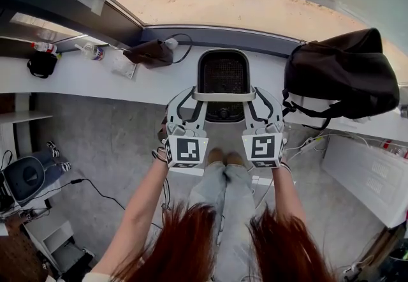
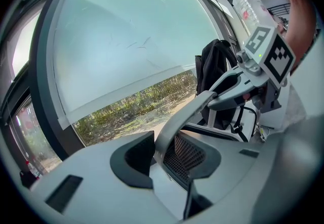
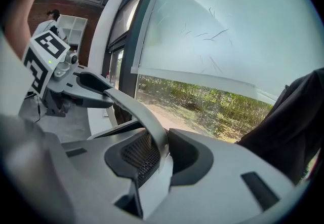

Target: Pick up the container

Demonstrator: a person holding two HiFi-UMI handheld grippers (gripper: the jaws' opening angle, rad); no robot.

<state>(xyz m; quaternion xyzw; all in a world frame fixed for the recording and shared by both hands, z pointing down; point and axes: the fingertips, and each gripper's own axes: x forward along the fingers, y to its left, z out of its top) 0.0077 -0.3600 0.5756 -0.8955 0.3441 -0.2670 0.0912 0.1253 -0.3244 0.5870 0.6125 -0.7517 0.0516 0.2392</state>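
Saw the container (image 1: pixel 223 76) (a dark mesh basket with a grey rim) at the centre of the head view, seemingly resting on the white ledge (image 1: pixel 153 86) below the window, with a black bag (image 1: pixel 344 73) well apart at the right of the frame. Found the left gripper (image 1: pixel 190 103) at the left end of the grey handle (image 1: pixel 224 95) and the right gripper (image 1: pixel 258 103) at the right end, both just below the basket in the frame. Read both pairs of fingers as apart around the handle, not clamped on it. In the left gripper view, noted the strip running up the middle of the frame close by the left-hand pad, with mesh showing in the gap on its right. In the right gripper view, noted the mirror of that, with the strip beside the right-hand pad and mesh on its left. Judged the step in hand as the grasp, the lift not yet begun. Judged the next move to call for closing both pairs squarely on the strip, then raising both ends together and level — otherwise risked a tilt, or a slip of the thin handle
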